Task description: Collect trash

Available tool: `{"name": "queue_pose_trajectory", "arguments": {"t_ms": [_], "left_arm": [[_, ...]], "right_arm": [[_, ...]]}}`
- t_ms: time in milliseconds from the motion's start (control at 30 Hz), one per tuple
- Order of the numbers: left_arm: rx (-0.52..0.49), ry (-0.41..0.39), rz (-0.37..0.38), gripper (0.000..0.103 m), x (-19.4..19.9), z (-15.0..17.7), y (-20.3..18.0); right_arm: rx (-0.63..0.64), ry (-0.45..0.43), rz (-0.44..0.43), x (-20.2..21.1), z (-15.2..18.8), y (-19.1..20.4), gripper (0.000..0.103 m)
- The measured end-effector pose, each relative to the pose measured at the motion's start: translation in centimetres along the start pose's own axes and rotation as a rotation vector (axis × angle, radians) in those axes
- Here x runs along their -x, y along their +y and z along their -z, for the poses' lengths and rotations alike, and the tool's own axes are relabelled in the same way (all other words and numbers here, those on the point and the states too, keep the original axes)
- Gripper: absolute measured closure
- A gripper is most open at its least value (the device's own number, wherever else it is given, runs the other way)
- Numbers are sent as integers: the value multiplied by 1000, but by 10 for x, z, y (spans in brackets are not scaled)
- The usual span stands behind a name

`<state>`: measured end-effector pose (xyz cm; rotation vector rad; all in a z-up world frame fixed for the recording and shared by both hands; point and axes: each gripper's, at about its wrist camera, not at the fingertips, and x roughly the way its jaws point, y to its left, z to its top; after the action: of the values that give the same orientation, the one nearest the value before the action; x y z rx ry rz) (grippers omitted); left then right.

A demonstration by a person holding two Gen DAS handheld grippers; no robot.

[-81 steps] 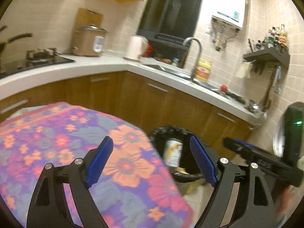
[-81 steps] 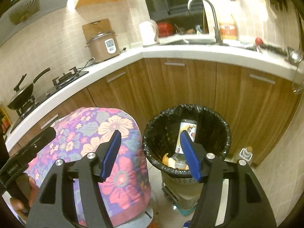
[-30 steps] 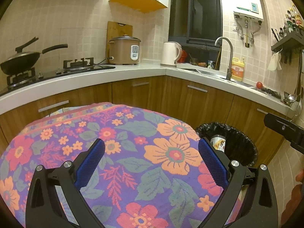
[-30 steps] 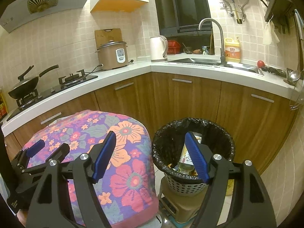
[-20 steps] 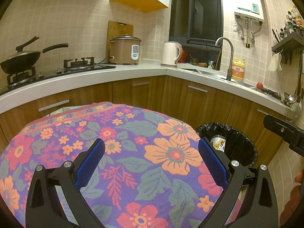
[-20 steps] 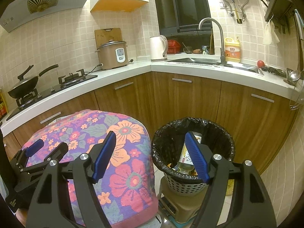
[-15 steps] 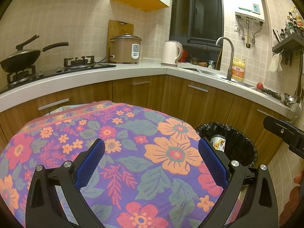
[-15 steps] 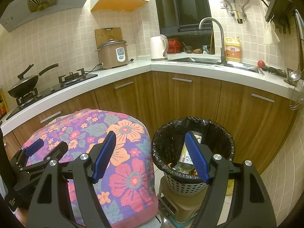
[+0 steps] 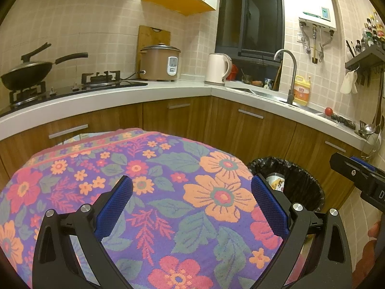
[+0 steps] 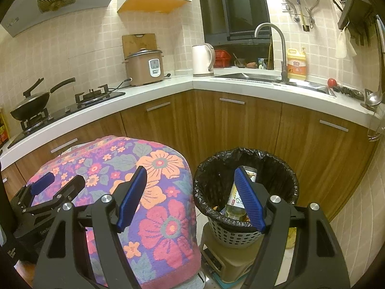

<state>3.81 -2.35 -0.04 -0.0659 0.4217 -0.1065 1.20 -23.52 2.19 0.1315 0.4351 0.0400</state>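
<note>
Left claw is hovering released over the floral-covered desk. Right claw is likewise gaping, empty. At its two o'clock, a bottle is standing in the bin; probably light, rigid, slippery; neck grip advisable.

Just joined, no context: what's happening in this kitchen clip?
A person holds two black grippers with blue pads, left gripper and right gripper, both open and empty. They hang above a table draped in a purple floral cloth. Beside it a grey basket bin with a black liner already holds a labelled clear plastic bottle and some scraps. No trash shows on the cloth.
</note>
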Motion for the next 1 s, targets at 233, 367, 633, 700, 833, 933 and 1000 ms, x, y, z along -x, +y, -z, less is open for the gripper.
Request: {"name": "queue_pose_trajectory", "arguments": {"t_ms": [233,367,633,700,833,933,1000], "left_arm": [[-1,0,1,8,0,0,0],[5,-7,13,8,3,0,-2],[13,-8,20,8,5,-1,-2],[13,-8,22,8,5,-1,-2],[16,-7,24,8,6,-1,-2],[16,-8,25,8,6,-1,-2],[16,-8,24,8,6,-1,-2]], "right_arm": [[0,2,-1,0,1,1,32],[5,4,-2,-2,1,2,32],[-1,8,-11,-2,1,2,32],[2,9,-9,-2,1,3,32],[9,15,-11,-4,2,4,32],[12,14,-13,-4,2,4,32],[16,14,-12,-4,2,5,32]]}}
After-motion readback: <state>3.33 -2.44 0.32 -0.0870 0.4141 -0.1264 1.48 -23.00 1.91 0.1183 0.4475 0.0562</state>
